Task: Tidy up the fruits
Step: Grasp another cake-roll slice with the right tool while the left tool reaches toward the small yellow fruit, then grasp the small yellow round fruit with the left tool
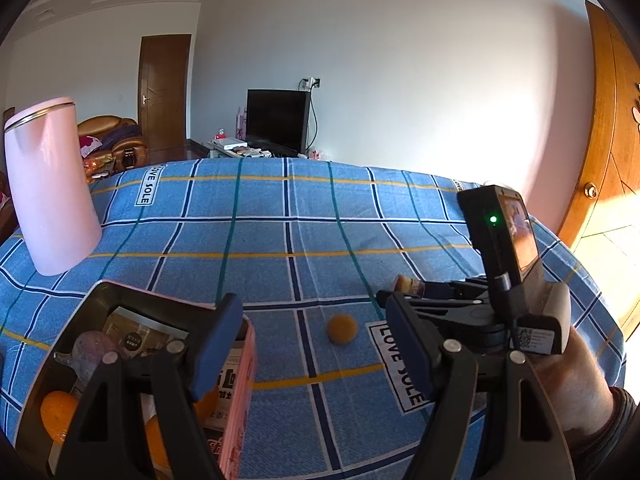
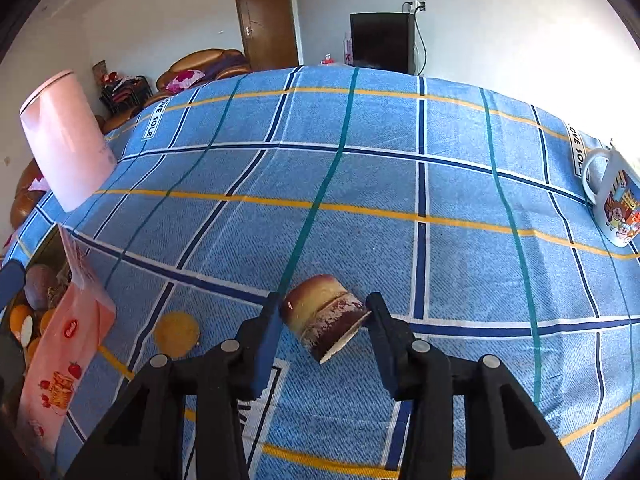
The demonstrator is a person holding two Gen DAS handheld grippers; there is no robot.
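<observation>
Straddling a brown cut fruit piece [image 2: 324, 316], right fingers [image 2: 268, 344] apart; left fingers [image 1: 216, 344] apart, box [image 1: 240, 400] half-hidden

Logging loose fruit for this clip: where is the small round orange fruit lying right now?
The small round orange fruit lies on the blue plaid tablecloth, between the pink cardboard box on its left and the right tool.

A home living room is showing here. A sofa [image 1: 116, 136] is sitting by a wooden door [image 1: 164, 92]. A television [image 1: 277, 120] is standing against the wall.
</observation>
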